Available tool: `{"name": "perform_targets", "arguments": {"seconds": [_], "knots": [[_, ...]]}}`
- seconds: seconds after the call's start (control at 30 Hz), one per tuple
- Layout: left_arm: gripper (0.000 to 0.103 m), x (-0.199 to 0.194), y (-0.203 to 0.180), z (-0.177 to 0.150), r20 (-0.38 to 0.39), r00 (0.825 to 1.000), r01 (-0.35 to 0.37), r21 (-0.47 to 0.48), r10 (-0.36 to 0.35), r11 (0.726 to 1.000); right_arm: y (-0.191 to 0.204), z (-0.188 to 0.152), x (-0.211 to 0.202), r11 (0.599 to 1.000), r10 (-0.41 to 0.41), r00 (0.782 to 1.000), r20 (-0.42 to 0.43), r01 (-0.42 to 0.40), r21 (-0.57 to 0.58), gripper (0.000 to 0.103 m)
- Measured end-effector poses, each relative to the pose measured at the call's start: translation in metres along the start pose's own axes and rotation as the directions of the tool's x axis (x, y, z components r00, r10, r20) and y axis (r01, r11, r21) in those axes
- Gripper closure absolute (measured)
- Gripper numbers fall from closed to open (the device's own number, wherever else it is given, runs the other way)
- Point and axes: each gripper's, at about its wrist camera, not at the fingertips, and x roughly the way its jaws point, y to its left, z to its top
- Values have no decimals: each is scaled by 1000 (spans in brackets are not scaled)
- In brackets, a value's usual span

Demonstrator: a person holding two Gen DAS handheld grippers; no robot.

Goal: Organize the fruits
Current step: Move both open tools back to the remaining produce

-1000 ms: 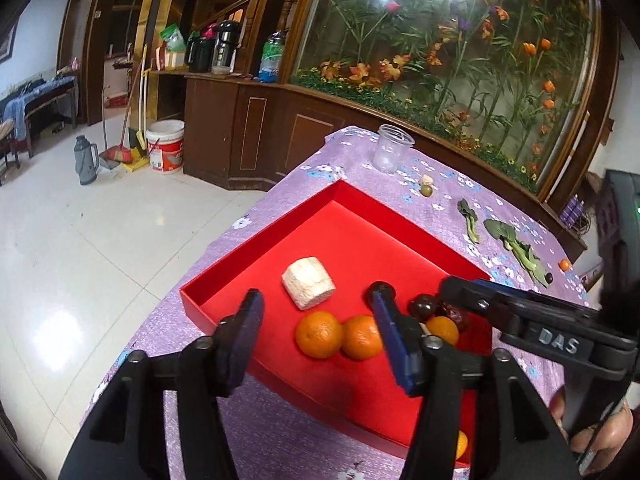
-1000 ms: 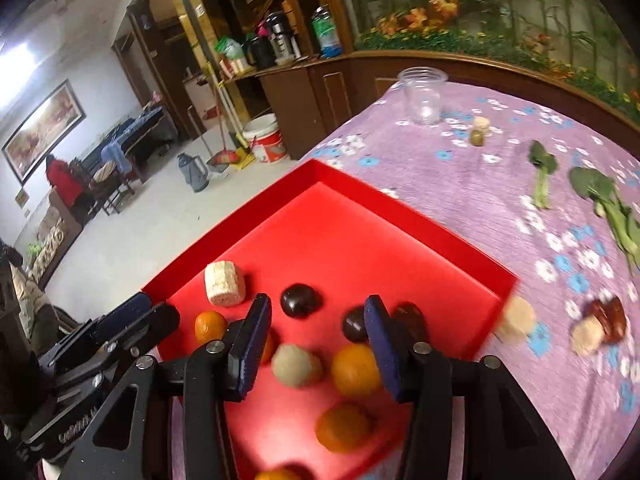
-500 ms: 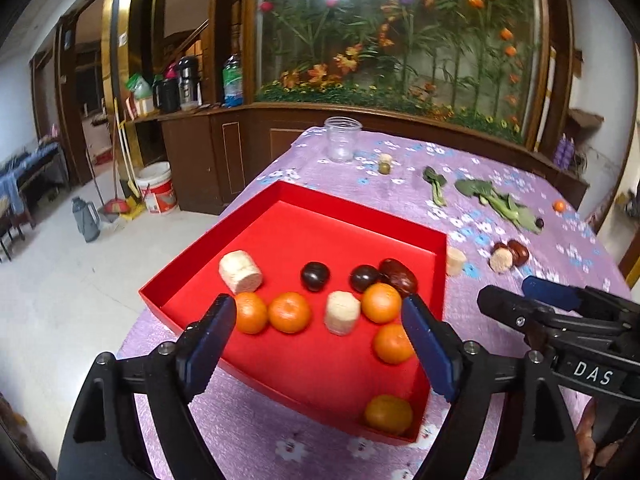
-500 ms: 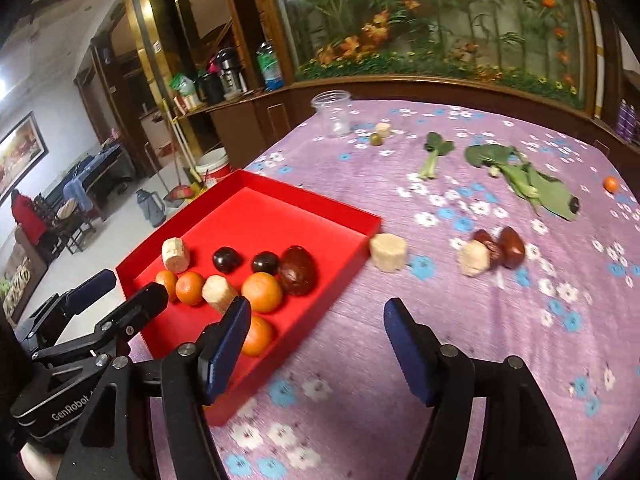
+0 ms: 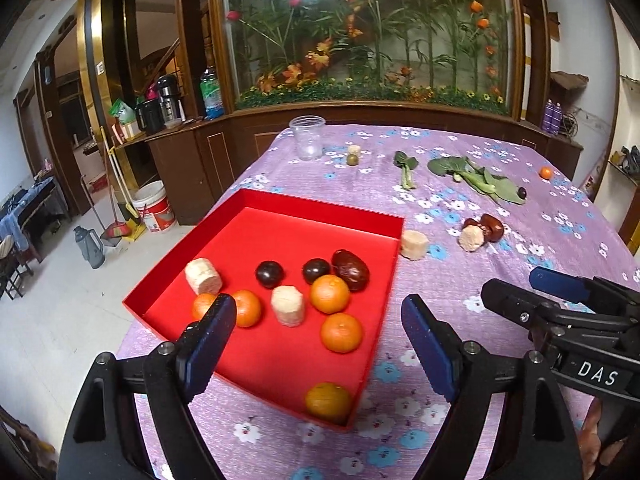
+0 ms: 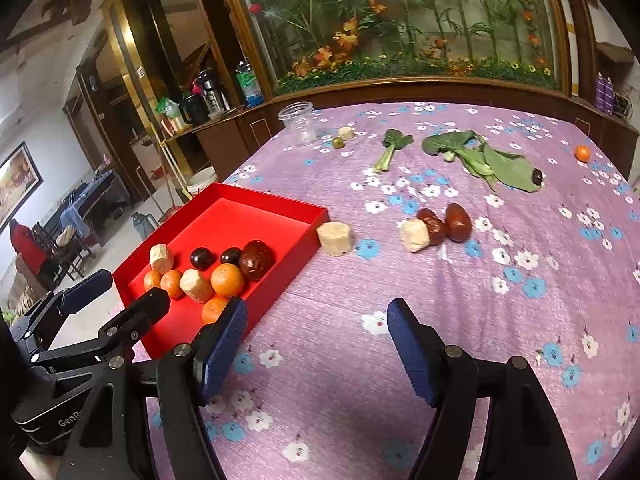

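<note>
- The left gripper, low in its frame, is spread wide and empty above the red tray.
- The right gripper is likewise released.
- Oranges sit mid-frame in the tray; a pale chunk lies just beside its wall.

Both wrist views look forward and down from nearby, left over the red tray, right beside it.
</note>
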Motion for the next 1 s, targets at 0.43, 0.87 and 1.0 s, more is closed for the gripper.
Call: {"name": "perform_targets", "arguments": {"seconds": [0.43, 0.87, 1.0], "knots": [[19, 12, -27, -2, -41, 999, 22, 43, -20, 999, -32, -10, 2, 998, 5, 1000, -23, -4, 66, 23], [19, 32, -32, -1, -96, 993, 68, 14, -67, 998, -72, -7, -5, 992, -42, 999, -11, 43, 121, 23], [19, 43, -32, 6, -113, 986, 124, -18, -125, 992, -105, -1, -10, 984, -99, 995, -30, 103, 145, 23]]}}
